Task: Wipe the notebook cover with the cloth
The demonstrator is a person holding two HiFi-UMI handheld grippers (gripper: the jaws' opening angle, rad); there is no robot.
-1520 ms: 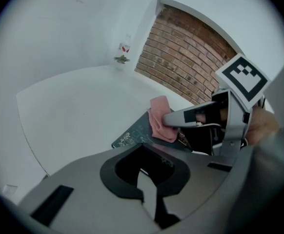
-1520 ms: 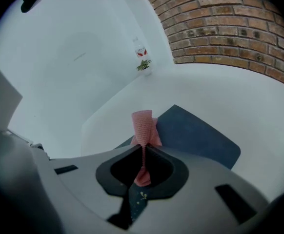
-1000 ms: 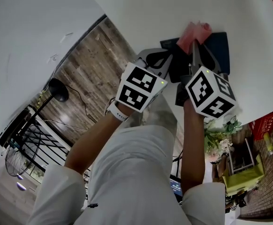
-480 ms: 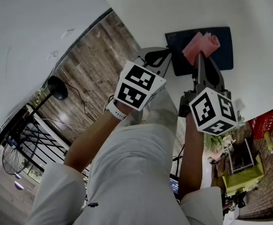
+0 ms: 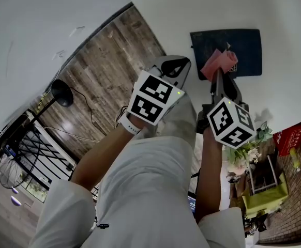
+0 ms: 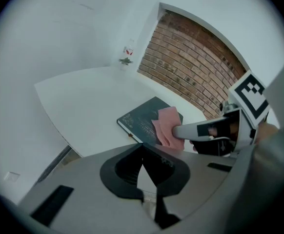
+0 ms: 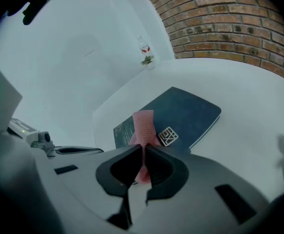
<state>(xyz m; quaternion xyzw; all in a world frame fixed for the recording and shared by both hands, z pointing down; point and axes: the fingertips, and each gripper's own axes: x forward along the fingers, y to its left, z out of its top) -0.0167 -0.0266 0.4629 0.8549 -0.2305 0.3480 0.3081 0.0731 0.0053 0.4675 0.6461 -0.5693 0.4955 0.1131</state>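
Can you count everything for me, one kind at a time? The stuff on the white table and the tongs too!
notebook: 1
cloth: 1
small vase: 1
tongs: 2, the left tongs and the right tongs
Total: 5

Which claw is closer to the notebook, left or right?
Right. The right claw, shut on the cloth, reaches over the near edge of the notebook; the left claw sits shut, short of it, not touching.

Pink cloth [image 5: 219, 63]; navy notebook [image 5: 243, 50]
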